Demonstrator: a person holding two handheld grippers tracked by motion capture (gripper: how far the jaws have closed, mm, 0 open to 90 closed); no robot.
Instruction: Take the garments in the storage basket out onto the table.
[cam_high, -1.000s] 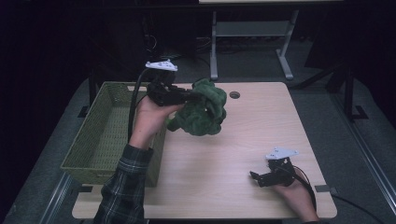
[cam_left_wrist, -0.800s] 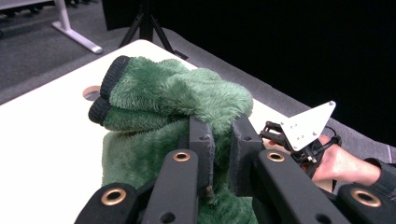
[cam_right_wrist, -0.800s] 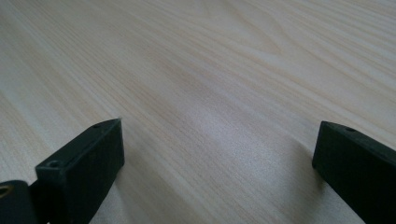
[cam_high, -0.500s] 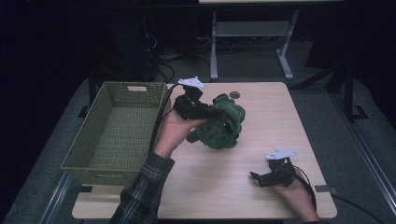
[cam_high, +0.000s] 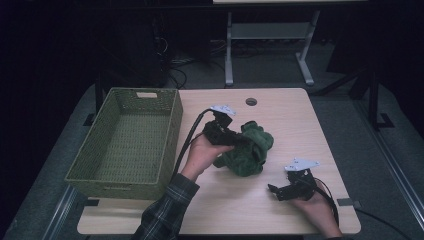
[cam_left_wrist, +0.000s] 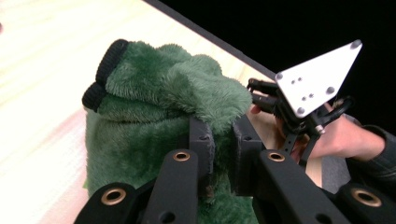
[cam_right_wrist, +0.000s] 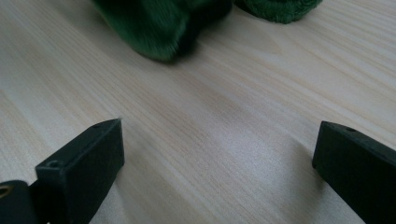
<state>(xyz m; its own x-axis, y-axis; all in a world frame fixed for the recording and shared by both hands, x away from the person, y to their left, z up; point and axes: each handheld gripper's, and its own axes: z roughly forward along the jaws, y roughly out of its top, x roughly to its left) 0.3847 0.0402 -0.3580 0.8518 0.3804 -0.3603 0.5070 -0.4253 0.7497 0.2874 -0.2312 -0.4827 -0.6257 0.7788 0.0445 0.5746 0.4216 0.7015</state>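
Wooden table (cam_high: 300, 125): wicker basket (cam_high: 127, 142) left of claw-held green fleece (cam_high: 250, 150)

Plush cloth, woven wicker, pale wood, matt black plastic.

Deep green fleece garment (cam_left_wrist: 154, 116) with fuzzy pile and black ribbed-knit cuffs (cam_left_wrist: 103, 77); pale wood-grain tabletop (cam_right_wrist: 224, 121), smooth with a soft satin sheen; olive-green rectangular woven basket (cam_high: 125, 137), coarse and textured; matt black plastic left gripper (cam_left_wrist: 223, 140) with brass-coloured rivets; matching matt right gripper (cam_right_wrist: 217, 154); flat grey three-cornered metal plate (cam_left_wrist: 317, 77), dull-finished; checked flannel sleeve (cam_high: 162, 215).
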